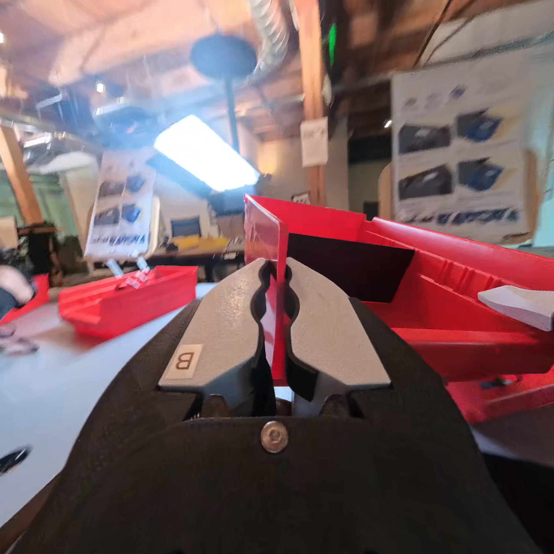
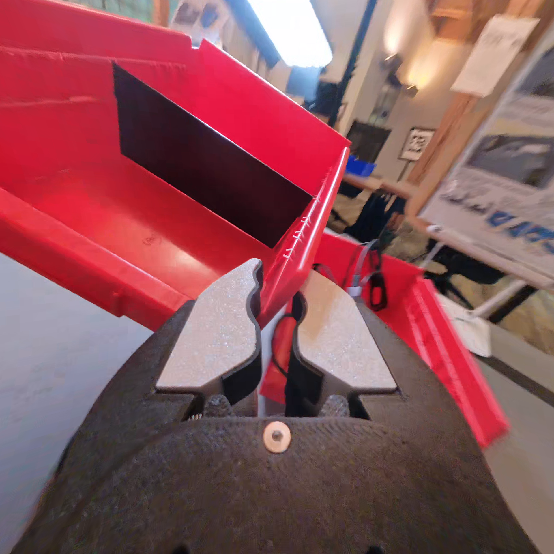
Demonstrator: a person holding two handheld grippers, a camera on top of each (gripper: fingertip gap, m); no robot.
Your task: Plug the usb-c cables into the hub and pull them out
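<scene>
Both grippers hold one large red bin (image 1: pixel 449 326), lifted and tilted above the white table (image 1: pixel 45 389). My left gripper (image 1: pixel 275 266) is shut on the bin's near end wall (image 1: pixel 271 299). My right gripper (image 2: pixel 284 278) is shut on the bin's opposite end wall (image 2: pixel 299 254); one of its grey fingers (image 1: pixel 515 308) shows at the right of the left wrist view. A black divider panel (image 2: pixel 204 156) stands across the inside of the bin (image 2: pixel 180 239). Black cables and a silver plug (image 2: pixel 356 287) lie in a second red bin (image 2: pixel 419 314) behind. No hub is in view.
Another red bin (image 1: pixel 129 296) with clear packets sits on the table to the left. A person's arm (image 1: pixel 12 284) is at the far left edge. Poster boards (image 1: pixel 458 156) and tables stand in the blurred background. My right fingertips sit around 20 centimetres from my left ones. To reach the silver plug (image 2: pixel 356 287) in a straight line is about 25 centimetres for my right fingers, about 40 centimetres for my left.
</scene>
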